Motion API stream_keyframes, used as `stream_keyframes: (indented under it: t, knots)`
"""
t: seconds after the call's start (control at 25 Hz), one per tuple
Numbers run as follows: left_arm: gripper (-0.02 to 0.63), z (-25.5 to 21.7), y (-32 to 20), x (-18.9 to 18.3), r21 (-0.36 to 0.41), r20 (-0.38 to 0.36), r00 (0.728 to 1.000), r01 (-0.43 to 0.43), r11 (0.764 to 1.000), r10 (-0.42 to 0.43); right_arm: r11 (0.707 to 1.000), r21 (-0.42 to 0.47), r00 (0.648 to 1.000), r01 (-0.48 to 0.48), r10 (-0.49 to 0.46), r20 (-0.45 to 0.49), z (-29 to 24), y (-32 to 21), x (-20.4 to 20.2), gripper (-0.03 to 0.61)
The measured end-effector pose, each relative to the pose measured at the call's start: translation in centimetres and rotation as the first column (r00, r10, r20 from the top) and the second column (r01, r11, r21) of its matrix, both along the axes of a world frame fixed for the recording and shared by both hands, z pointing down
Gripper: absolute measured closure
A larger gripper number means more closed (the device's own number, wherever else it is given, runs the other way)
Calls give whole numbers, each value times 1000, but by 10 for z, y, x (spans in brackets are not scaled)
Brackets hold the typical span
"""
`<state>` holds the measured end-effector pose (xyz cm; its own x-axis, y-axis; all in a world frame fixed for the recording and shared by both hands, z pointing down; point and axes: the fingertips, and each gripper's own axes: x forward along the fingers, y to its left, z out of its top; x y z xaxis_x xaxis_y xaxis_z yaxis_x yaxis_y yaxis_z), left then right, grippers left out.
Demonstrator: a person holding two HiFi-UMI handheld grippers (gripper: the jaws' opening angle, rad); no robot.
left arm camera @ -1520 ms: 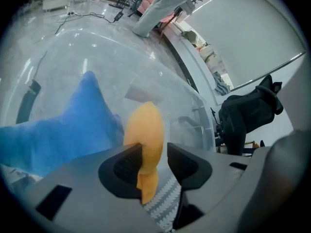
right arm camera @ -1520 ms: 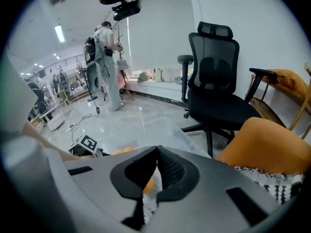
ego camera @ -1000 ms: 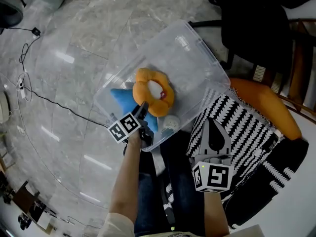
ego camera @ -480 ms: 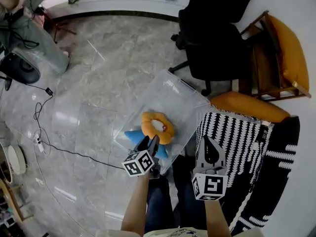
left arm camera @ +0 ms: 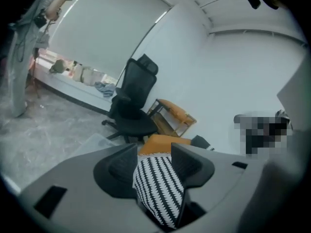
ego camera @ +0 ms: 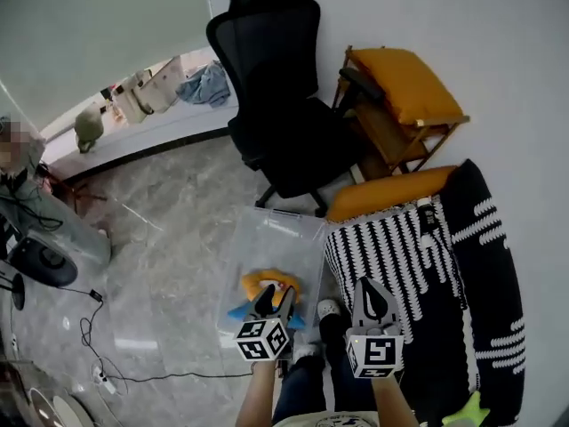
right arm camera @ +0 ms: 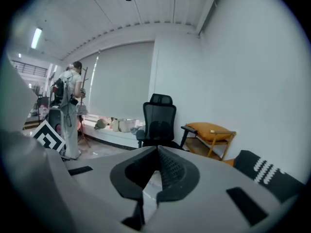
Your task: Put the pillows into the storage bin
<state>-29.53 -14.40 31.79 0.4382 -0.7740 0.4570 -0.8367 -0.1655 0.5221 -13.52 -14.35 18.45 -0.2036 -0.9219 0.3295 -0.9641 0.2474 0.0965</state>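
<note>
Pillow (ego camera: pixel 391 194) in orange is looking soft, light; corner pinch suiting. Left hand-held gripper (ego camera: pixel 276 294) is gaping empty, right hand-held gripper (ego camera: pixel 369 285) sitting closed.

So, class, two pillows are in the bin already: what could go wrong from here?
The storage bin already holds an orange ring pillow and a blue pillow; the long orange pillow by the striped cover may not fit.
The fingers of the right gripper are shut, so reaching without opening them would only push a pillow.
The office chair stands close behind the bin and might get bumped.
</note>
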Motion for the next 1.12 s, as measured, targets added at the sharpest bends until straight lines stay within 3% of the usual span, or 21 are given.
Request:
stream_keyframes:
  t: [0.12, 0.2, 0.32, 0.44, 0.64, 0.8, 0.92, 1.12]
  knots:
    - [396, -39, 6, 54, 66, 24, 987, -158, 985, 157, 989, 28, 990, -143, 142, 9, -22, 35, 47, 566]
    - [396, -63, 8, 99, 101, 28, 962, -274, 956, 272, 966, 45, 967, -256, 255, 16, -36, 55, 86, 566]
    - [391, -94, 24, 172, 139, 26, 910, -414, 900, 414, 918, 59, 919, -393, 392, 37, -58, 86, 145, 566]
    - [390, -120, 52, 243, 169, 24, 837, -542, 823, 546, 856, 79, 859, -511, 510, 35, -71, 127, 203, 566]
    - [377, -149, 122, 356, 209, 45, 662, -739, 641, 748, 703, 108, 710, -703, 703, 48, -86, 216, 292, 566]
    - [373, -159, 198, 432, 219, 50, 527, -835, 505, 848, 572, 117, 581, -812, 812, 61, -92, 309, 350, 566]
    - [373, -162, 269, 476, 221, 52, 446, -878, 425, 894, 484, 111, 492, -868, 869, 56, -91, 393, 384, 566]
    - [371, -163, 397, 531, 216, 33, 343, -920, 328, 939, 319, 111, 327, -941, 944, 55, -91, 547, 431, 566]
